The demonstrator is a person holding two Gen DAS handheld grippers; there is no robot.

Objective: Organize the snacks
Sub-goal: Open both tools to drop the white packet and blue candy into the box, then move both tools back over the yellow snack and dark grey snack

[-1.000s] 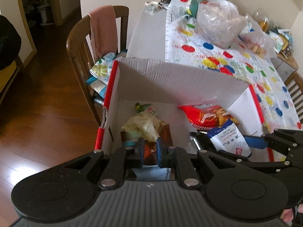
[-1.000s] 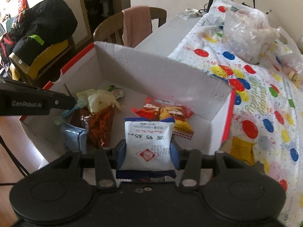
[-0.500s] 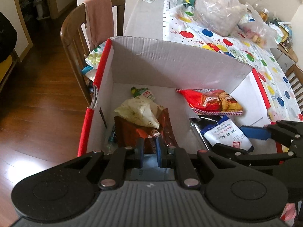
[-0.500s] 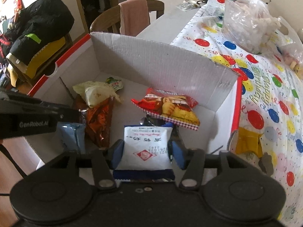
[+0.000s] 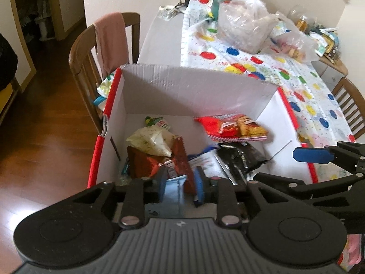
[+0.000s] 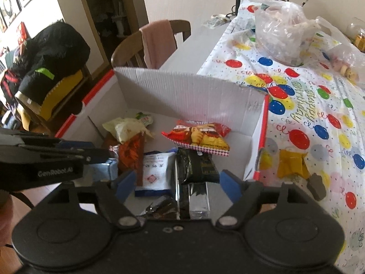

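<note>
Right tongs [image 6: 174, 183] gape wide, released, over the white packet [image 6: 155, 171] and black packet [image 6: 197, 167] at lower centre. Left tongs [image 5: 180, 183] stand partly parted around a blue pouch [image 5: 174, 188]; grip uncertain. All lie inside the box [image 6: 189, 96] on the counter [image 6: 319, 118].

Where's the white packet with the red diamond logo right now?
In the right wrist view the white packet lies on the floor of the cardboard box, between the reddish-brown snack bag and the black packet, ahead of the open right gripper.

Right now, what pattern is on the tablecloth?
White tablecloth with colourful balloons; clearest in the right wrist view.
</note>
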